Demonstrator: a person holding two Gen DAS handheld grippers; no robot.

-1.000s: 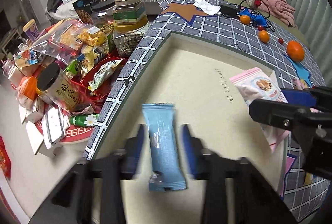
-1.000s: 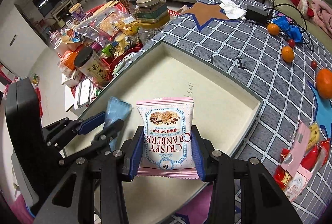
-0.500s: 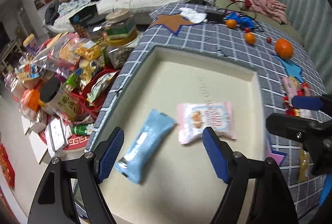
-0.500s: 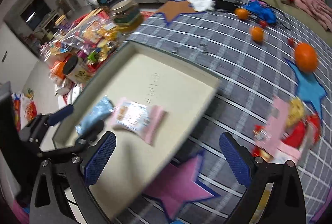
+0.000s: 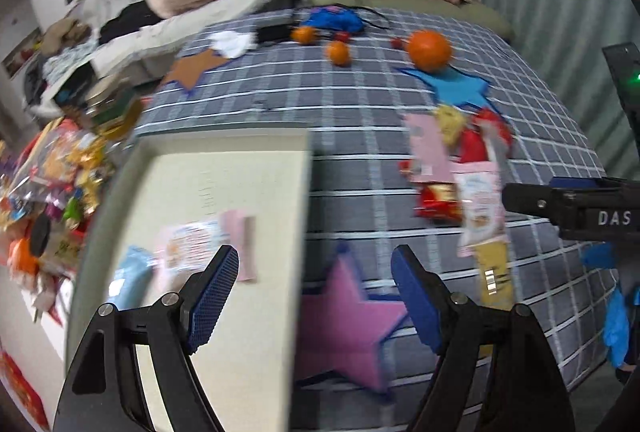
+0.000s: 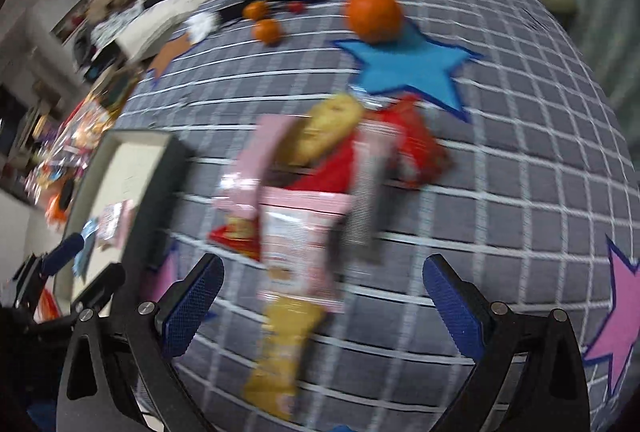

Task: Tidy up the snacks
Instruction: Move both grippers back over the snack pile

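Note:
A cream tray (image 5: pixel 256 151) lies on the grey checked tablecloth and holds a blue snack bar (image 5: pixel 128 282) and a pink cranberry packet (image 5: pixel 188 246). My left gripper (image 5: pixel 314 298) is open and empty over the tray's right edge. A pile of snack packets (image 6: pixel 320 167) lies on the cloth; it also shows in the left wrist view (image 5: pixel 460 167). My right gripper (image 6: pixel 320 302) is open and empty just before this pile, above a pink packet (image 6: pixel 300 244) and a yellow bar (image 6: pixel 280 348). The tray shows at the left in the right wrist view (image 6: pixel 132 167).
Oranges (image 5: pixel 429 49) and a blue star patch (image 6: pixel 404 67) lie at the far side of the table. A pink star patch (image 5: pixel 348 328) lies beside the tray. Jars and bagged snacks (image 5: pixel 52 191) crowd the floor left of the table. A sofa with clothes stands behind.
Both grippers let go of their snacks in the tray, opened wide and swung right. The right one now hovers at the snack pile on the cloth.

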